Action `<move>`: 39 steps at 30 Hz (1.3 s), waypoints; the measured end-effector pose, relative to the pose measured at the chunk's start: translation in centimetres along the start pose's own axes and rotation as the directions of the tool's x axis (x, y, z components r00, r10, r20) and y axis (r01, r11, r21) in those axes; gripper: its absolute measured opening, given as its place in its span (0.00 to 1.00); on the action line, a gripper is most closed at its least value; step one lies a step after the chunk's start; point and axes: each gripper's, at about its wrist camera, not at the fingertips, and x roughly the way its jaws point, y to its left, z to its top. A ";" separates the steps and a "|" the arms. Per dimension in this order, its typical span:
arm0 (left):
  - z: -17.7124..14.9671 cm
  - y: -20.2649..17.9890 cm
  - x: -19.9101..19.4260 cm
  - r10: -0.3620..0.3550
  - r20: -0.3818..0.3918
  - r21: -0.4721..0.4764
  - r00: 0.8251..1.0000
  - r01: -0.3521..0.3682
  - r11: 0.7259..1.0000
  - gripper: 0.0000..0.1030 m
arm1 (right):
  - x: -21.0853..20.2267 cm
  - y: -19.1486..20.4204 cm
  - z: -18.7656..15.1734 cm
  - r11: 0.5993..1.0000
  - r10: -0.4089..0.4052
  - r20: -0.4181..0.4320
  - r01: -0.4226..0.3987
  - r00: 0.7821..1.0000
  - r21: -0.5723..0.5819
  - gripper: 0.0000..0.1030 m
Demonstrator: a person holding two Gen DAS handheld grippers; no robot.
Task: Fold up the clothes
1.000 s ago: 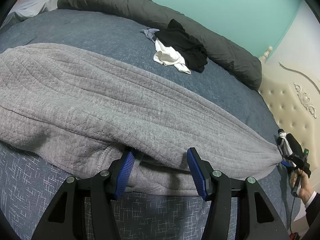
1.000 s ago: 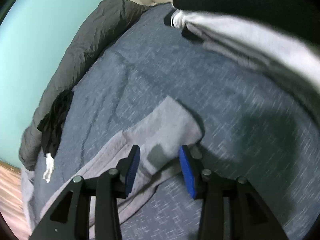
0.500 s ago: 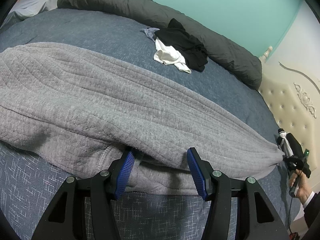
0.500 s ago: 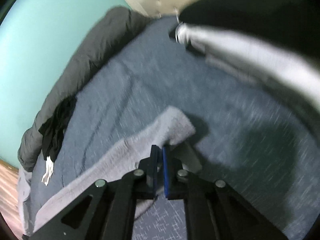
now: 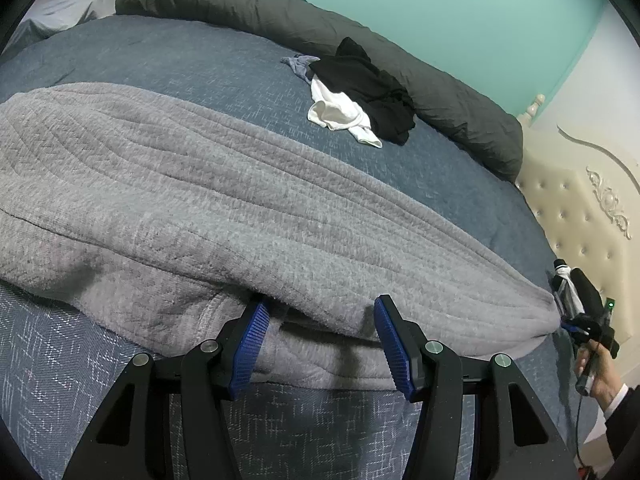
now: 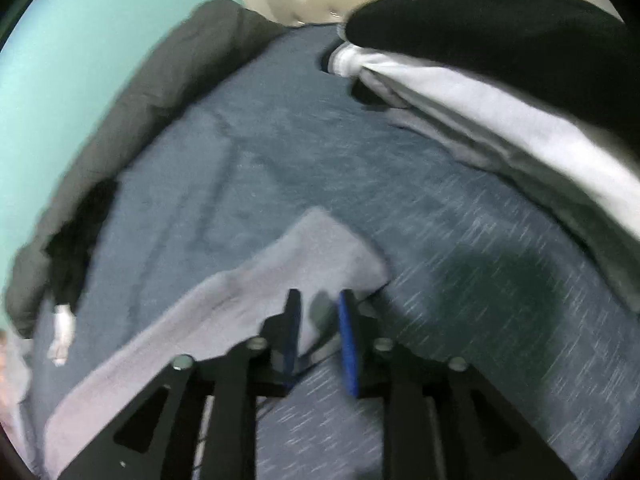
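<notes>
Grey knit garment spread across the blue bedcover, a gripper at each end

The left gripper [image 5: 320, 344] stands spread at the grey garment [image 5: 208, 200] hem, pads clear of the cloth. The right gripper [image 6: 318, 334] jaws are opening, the garment's end between them, pads apparently off it. No legible writing or brand anywhere.

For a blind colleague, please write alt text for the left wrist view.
The left gripper, jaws apart, sits at the near edge of a grey knitted garment spread on a blue bed cover. Behind lie a black and white clothes pile and a dark duvet.
</notes>
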 end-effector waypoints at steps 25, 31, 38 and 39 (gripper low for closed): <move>1.2 0.5 -3.6 -0.012 0.088 0.016 0.996 0.011 1.000 0.60 | 1.6 4.8 -7.3 0.973 0.186 -0.118 -0.166 0.975 0.160 0.03; 1.3 0.4 -3.8 -0.025 0.092 0.007 0.995 0.024 1.000 0.60 | -1.2 6.0 -5.3 0.981 0.169 -0.160 -0.149 0.973 0.125 0.03; 1.2 0.6 -4.1 -0.023 0.094 0.006 0.995 0.022 1.000 0.61 | 4.0 5.0 -6.5 0.999 -0.003 -0.319 0.016 0.948 0.039 0.03; 1.2 0.7 -4.1 -0.021 0.095 0.004 0.995 0.021 1.000 0.61 | 4.4 5.1 -6.5 1.000 -0.001 -0.307 0.010 0.952 0.029 0.03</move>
